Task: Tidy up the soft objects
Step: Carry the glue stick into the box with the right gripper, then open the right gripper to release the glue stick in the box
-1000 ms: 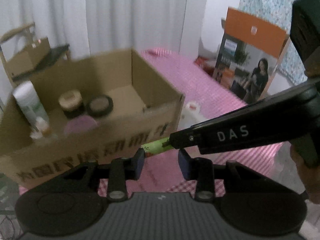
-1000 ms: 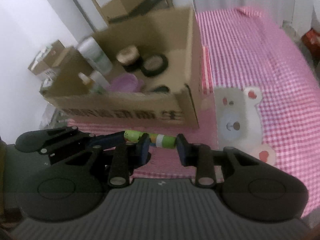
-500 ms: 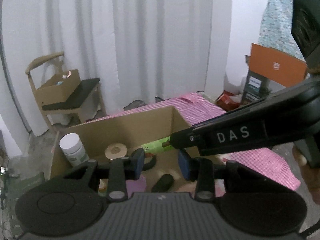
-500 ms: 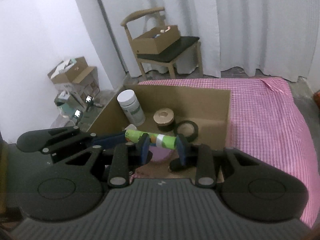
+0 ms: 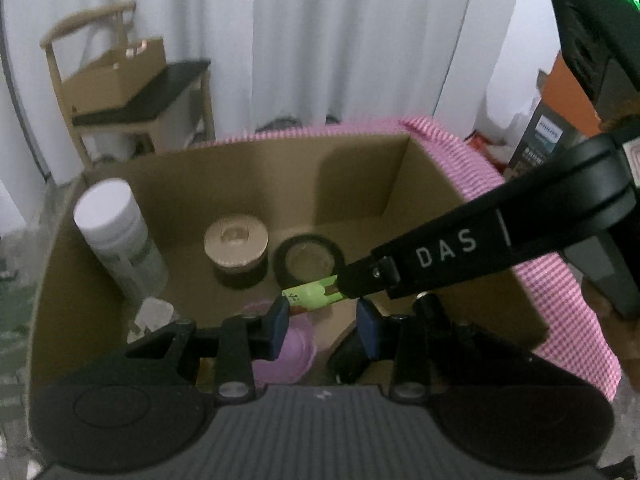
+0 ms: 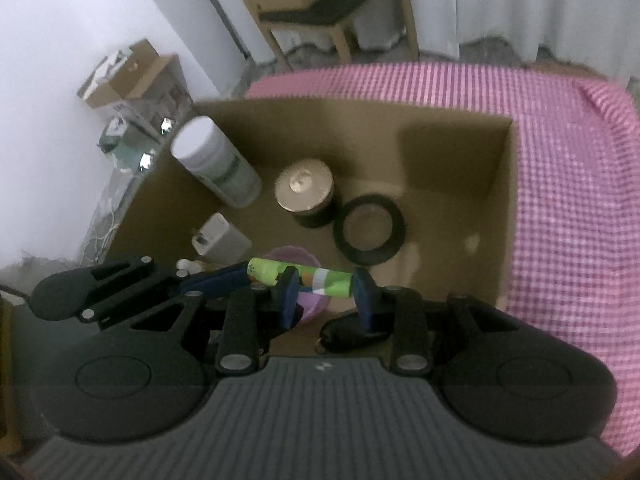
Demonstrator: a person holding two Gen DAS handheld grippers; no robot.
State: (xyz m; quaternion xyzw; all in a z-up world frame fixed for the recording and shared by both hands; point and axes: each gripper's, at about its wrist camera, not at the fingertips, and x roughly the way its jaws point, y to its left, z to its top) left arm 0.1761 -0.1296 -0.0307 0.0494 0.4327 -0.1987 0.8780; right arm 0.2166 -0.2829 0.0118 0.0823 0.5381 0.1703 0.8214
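Both tools have swung in over the box (image 6: pixel 505 216) since a second ago.
Left tool (image 5: pixel 323 322) and right tool (image 6: pixel 326 294) each pinch an end of the green tube (image 6: pixel 304 276), held level above the box's jars.

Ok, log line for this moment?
left gripper: shut on green tube | right gripper: shut on green tube | green tube: above cardboard box | release: not yet
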